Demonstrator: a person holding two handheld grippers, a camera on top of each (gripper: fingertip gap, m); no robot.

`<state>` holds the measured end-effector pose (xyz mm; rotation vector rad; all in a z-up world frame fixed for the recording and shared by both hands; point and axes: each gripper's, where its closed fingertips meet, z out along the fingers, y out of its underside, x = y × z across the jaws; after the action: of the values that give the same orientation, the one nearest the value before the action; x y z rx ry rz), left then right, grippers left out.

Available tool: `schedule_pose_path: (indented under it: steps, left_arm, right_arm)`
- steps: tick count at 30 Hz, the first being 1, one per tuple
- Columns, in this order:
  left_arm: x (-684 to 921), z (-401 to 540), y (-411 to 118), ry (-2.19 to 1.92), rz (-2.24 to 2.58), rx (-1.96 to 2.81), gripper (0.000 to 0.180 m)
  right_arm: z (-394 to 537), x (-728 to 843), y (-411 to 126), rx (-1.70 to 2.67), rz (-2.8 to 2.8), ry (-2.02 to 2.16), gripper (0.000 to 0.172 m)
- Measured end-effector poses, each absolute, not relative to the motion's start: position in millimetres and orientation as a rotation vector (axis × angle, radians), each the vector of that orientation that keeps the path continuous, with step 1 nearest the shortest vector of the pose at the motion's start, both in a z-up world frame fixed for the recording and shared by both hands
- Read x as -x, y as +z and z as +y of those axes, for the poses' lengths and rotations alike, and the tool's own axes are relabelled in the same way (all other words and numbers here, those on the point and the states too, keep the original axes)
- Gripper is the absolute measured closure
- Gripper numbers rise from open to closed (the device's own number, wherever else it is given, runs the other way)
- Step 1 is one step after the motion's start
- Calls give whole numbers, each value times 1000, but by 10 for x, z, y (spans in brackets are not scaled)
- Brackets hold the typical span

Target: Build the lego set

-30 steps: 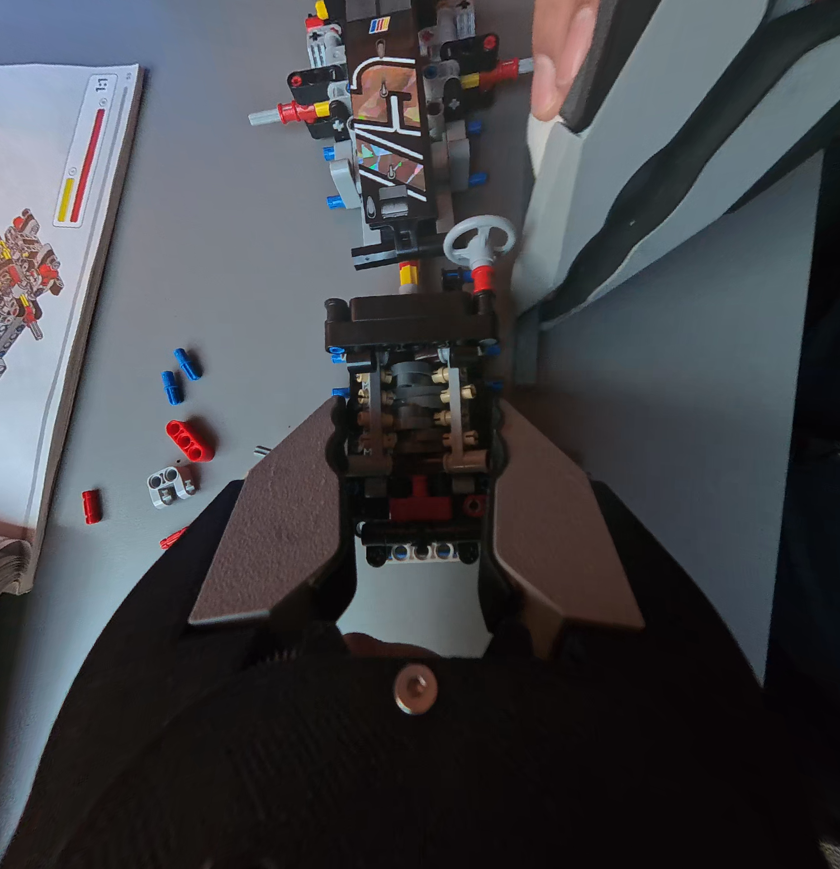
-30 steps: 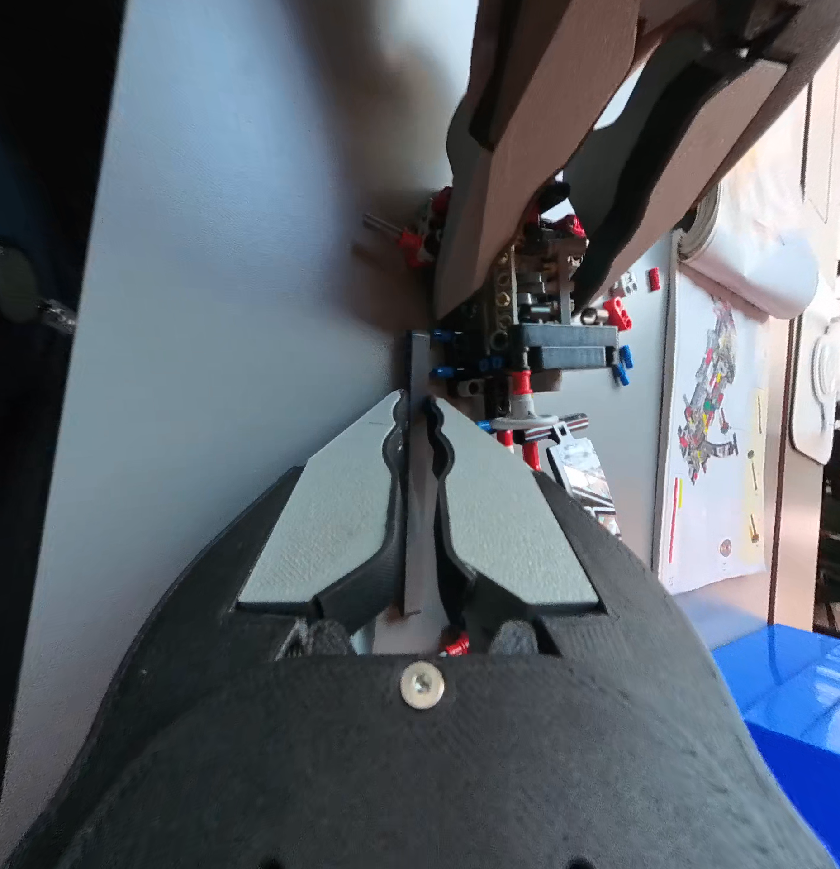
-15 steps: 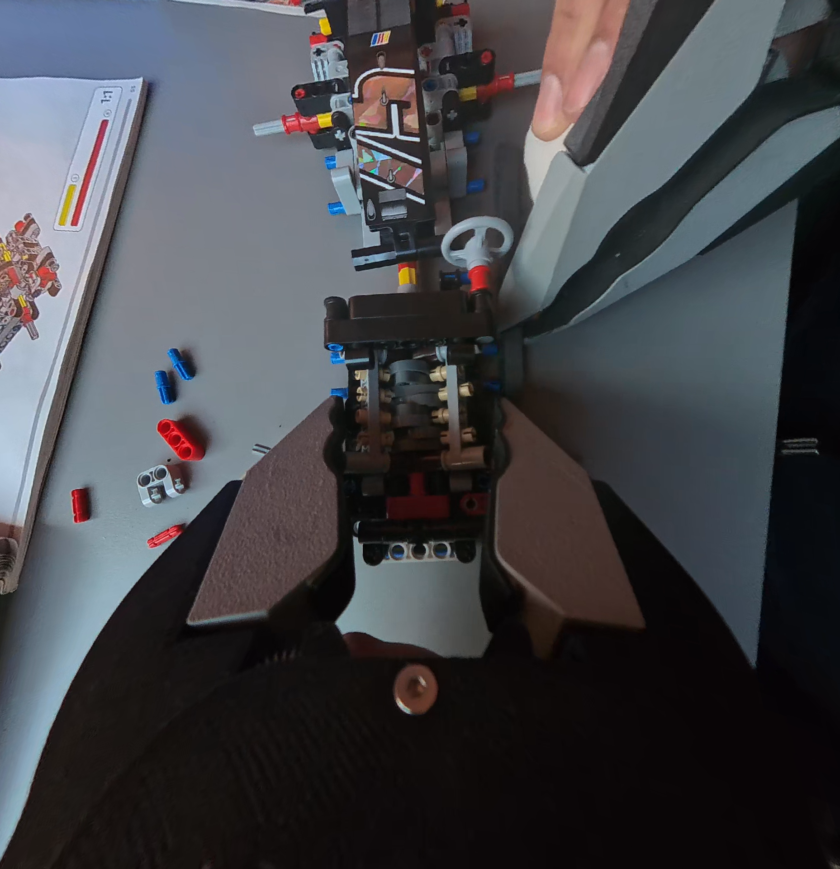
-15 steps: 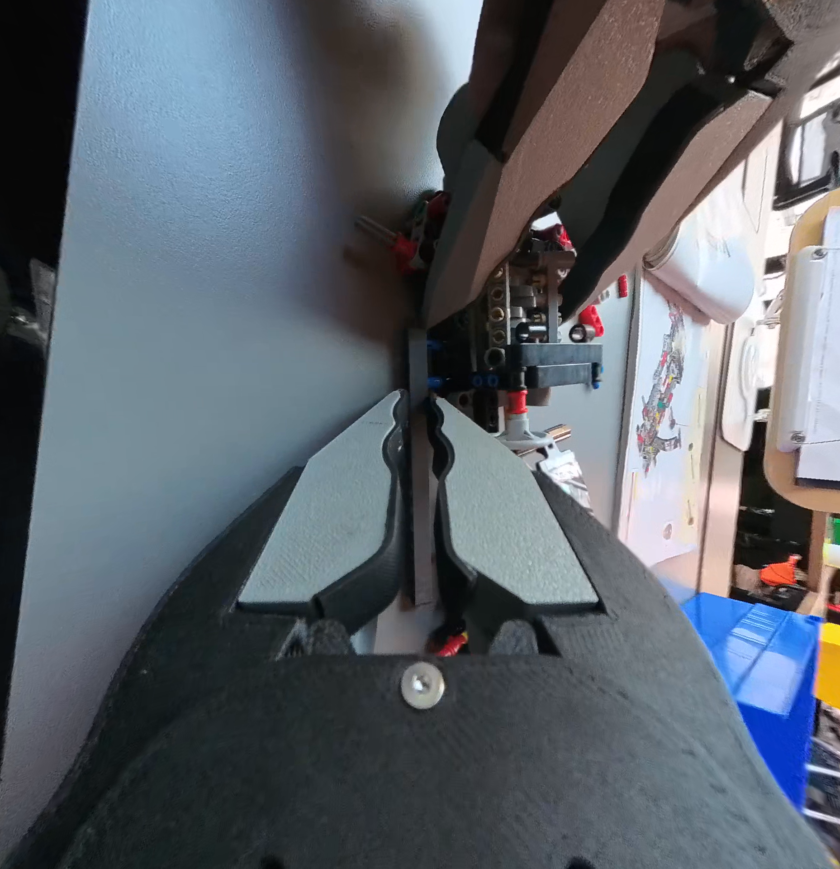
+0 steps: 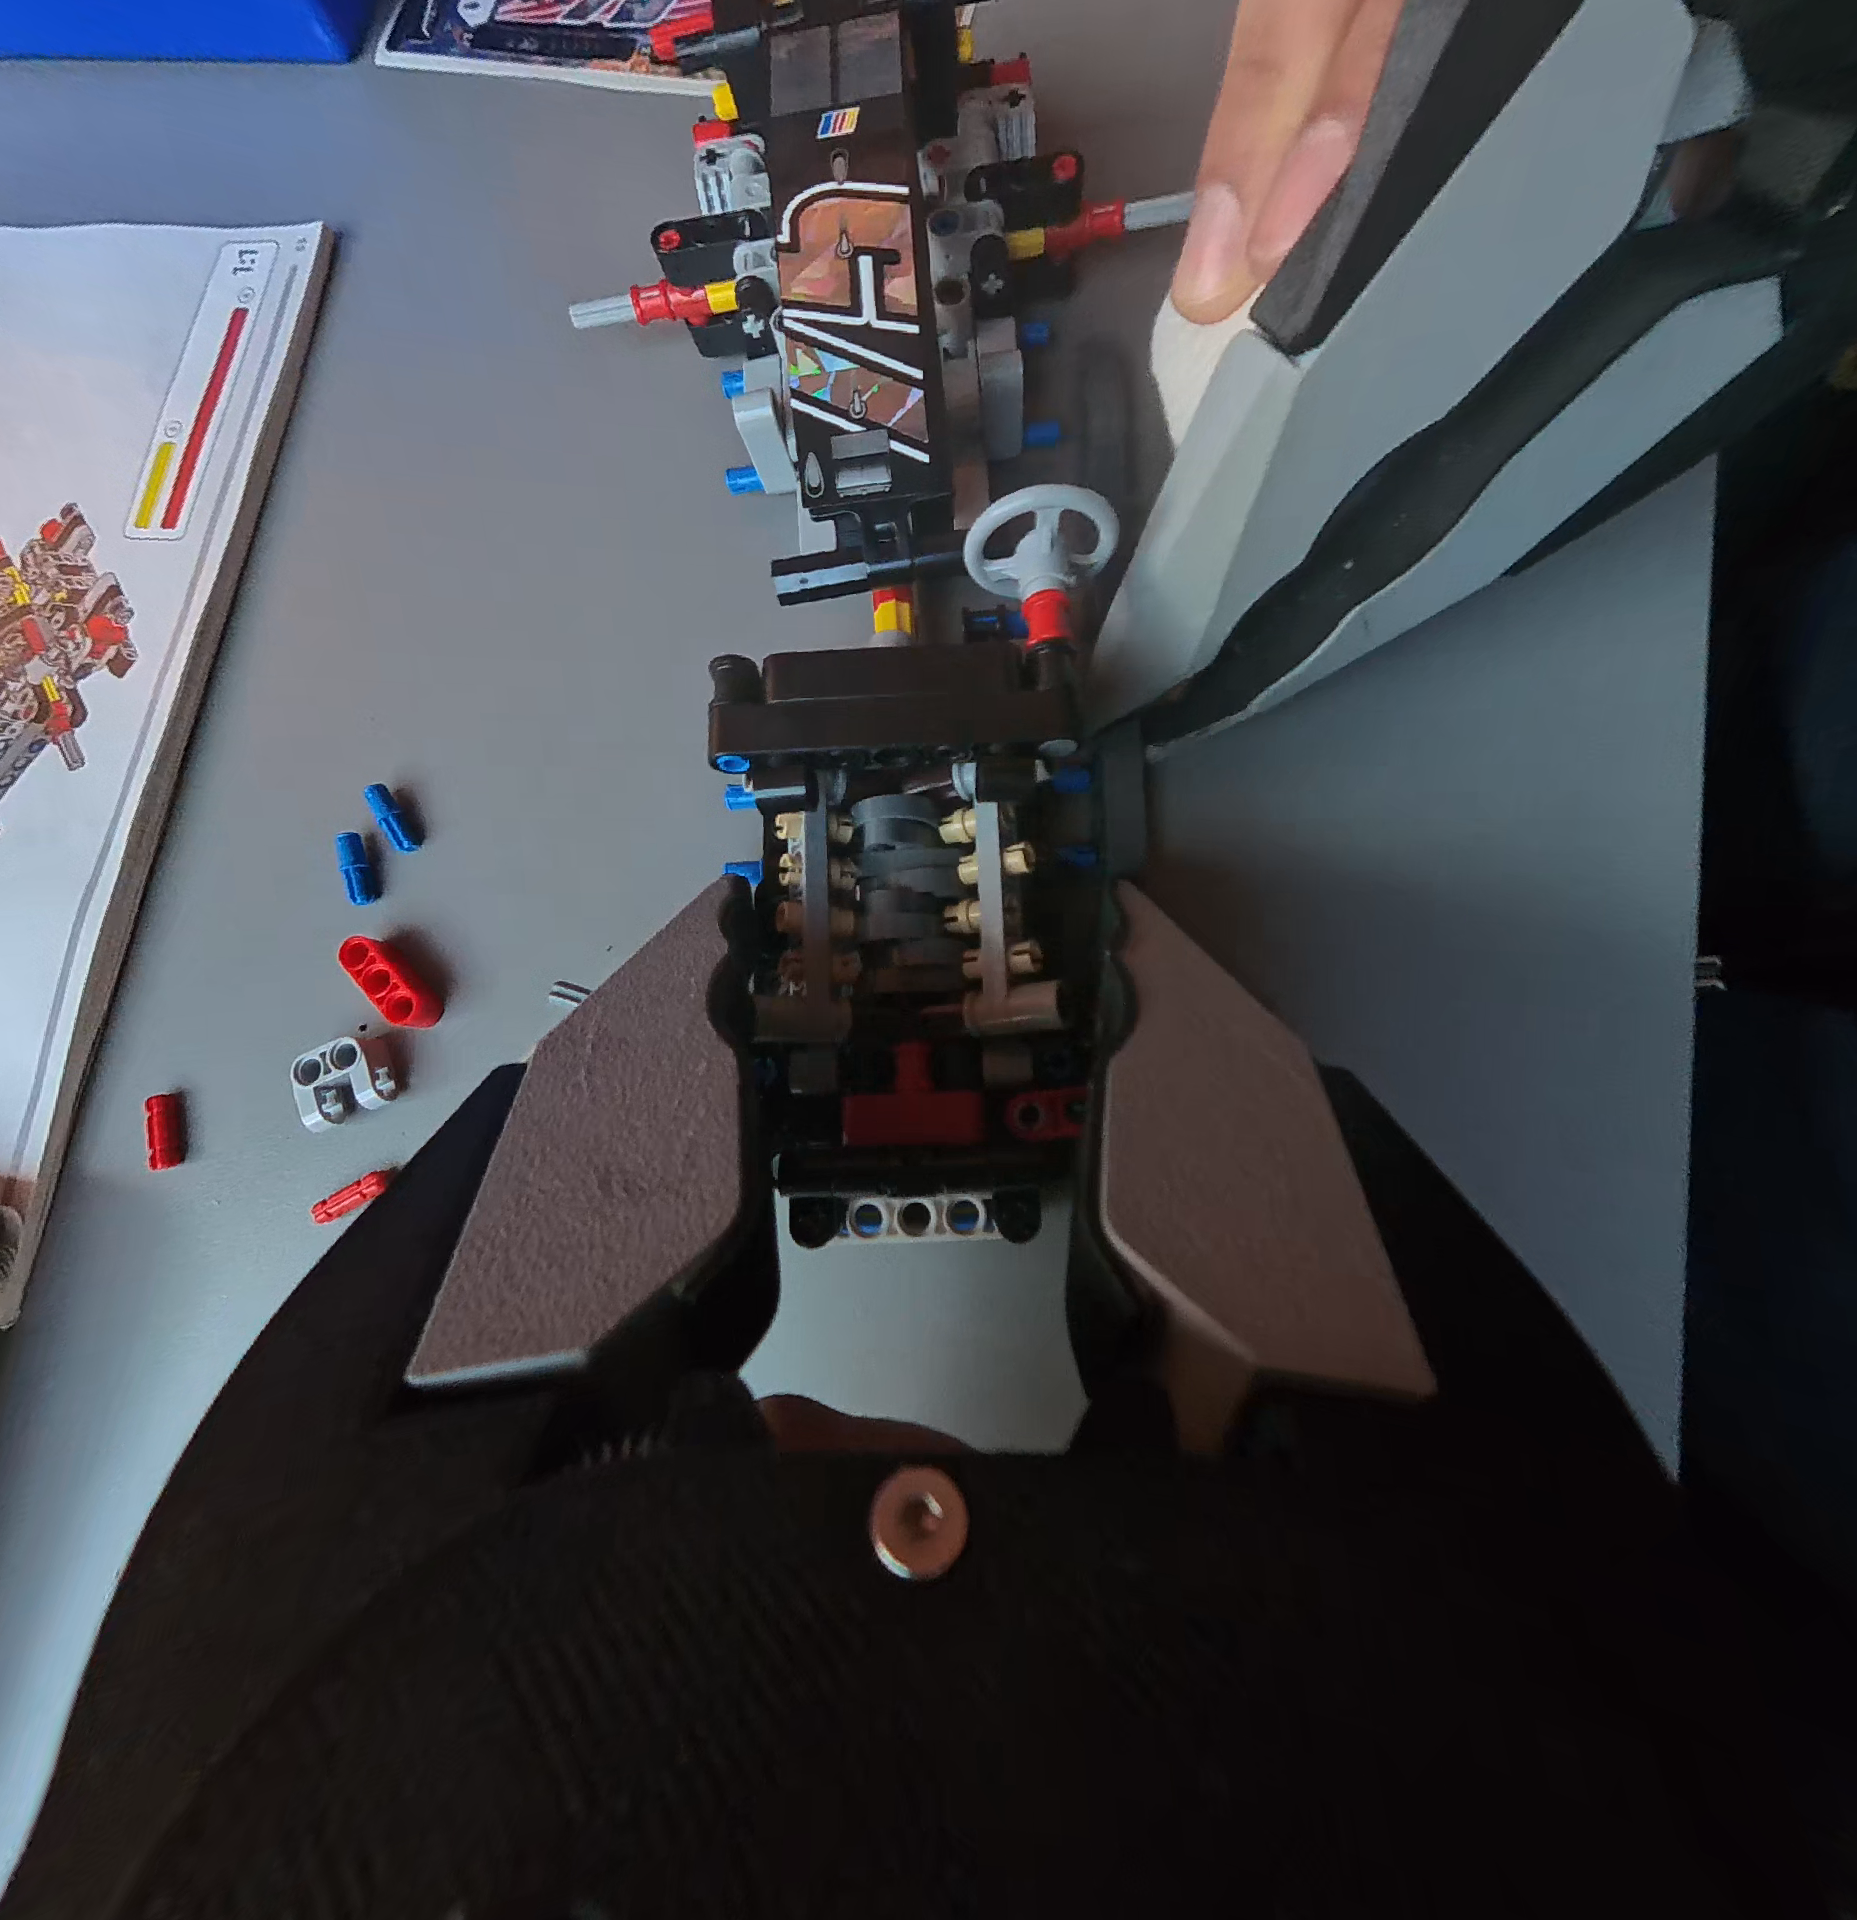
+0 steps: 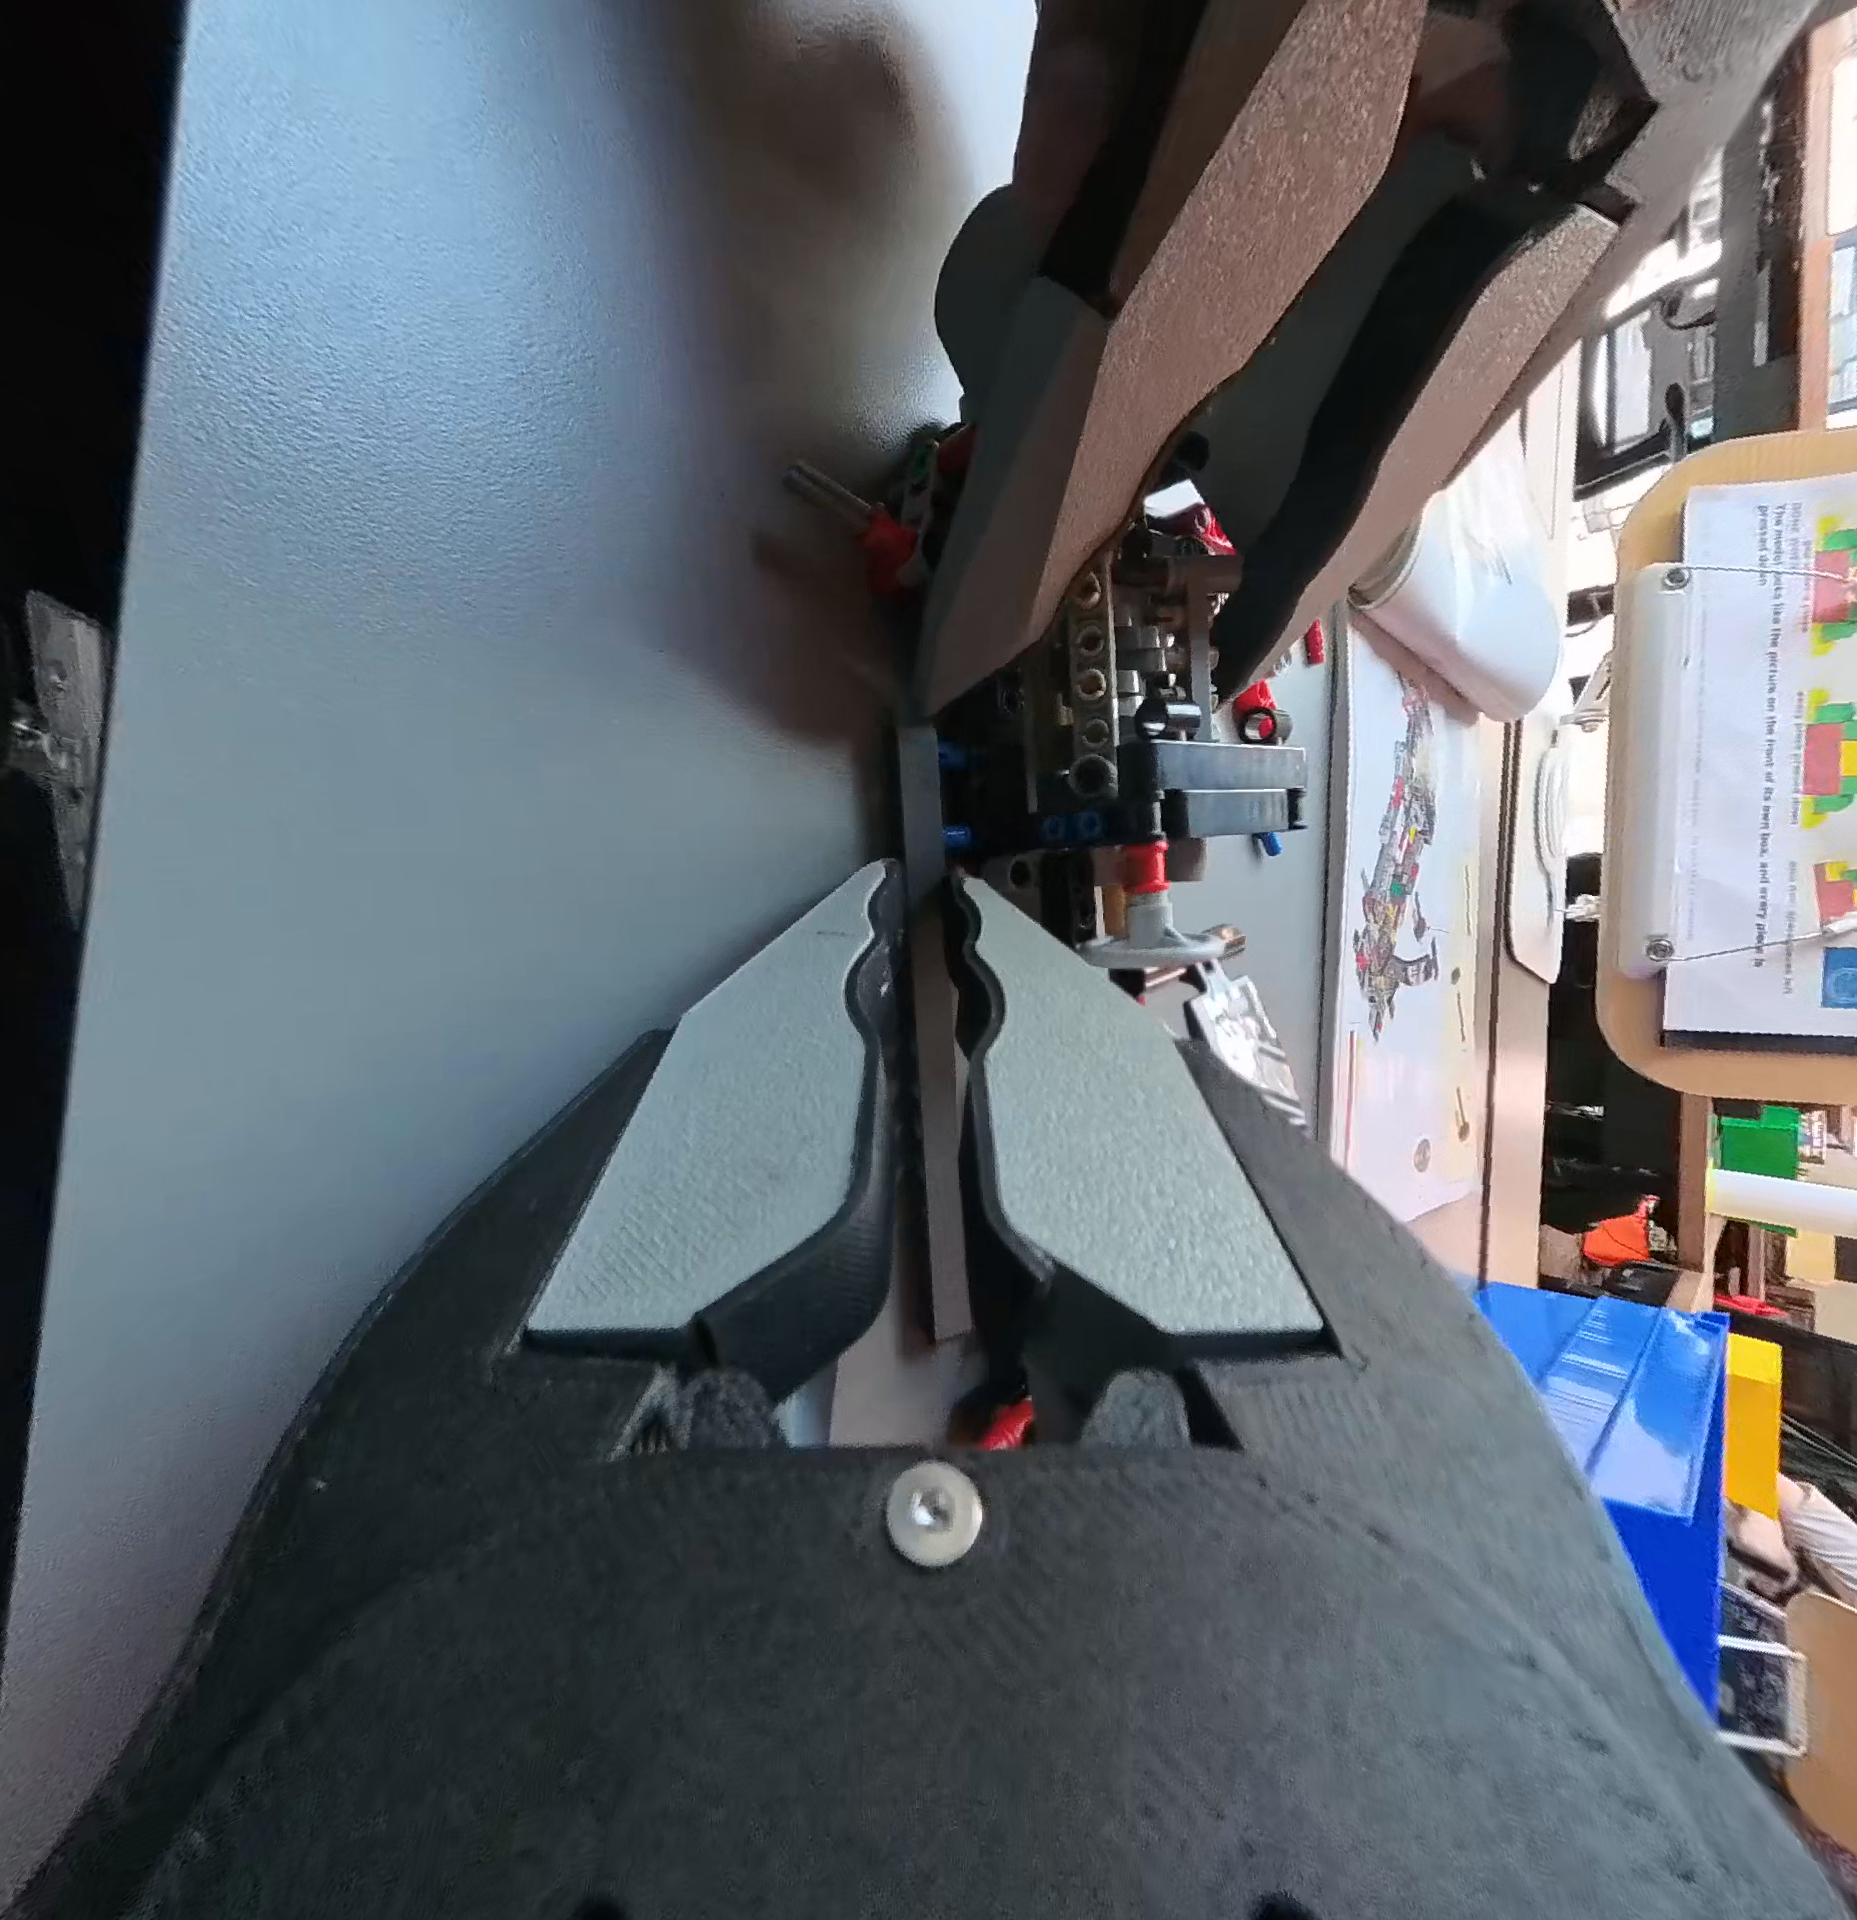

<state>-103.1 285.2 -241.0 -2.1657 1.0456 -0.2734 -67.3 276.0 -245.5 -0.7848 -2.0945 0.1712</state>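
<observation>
On the grey table (image 5: pixel 508 582) we saw the booklet (image 5: pixel 93 582) at nine o'clock, loose red and blue pins (image 5: pixel 384 966) beside it, the left gripper (image 5: pixel 919 935) clamped around the brick-built chassis (image 5: pixel 903 935), and at three o'clock the right gripper (image 6: pixel 929 935) clenched on a dark grey beam (image 6: pixel 939 1143) against that chassis' side.

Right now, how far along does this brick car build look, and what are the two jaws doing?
Done: the chassis already carries an engine block, steering wheel and stickered panel. In hand: the left gripper clamps the chassis rear, while the right gripper is shut on a thin dark grey beam set against the chassis side. Left: loose blue pins, red and grey connectors lie beside the open instruction booklet.
</observation>
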Motion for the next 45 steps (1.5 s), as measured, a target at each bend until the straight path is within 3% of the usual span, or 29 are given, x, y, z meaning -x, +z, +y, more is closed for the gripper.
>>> schedule_pose_path:
  steps: [34,37,45]
  left_arm:
    - [1056,2921,-2426,-185,1063,2146,111]
    - [1049,2942,-2437,-154,1042,2173,100]
    - [1077,2987,-2445,-138,941,2213,102]
  right_arm:
    - [2836,709,-2464,1439,-2043,696,166]
    - [2824,731,-2455,1503,-1991,781,166]
    - [2828,749,-2454,1280,-2010,667,167]
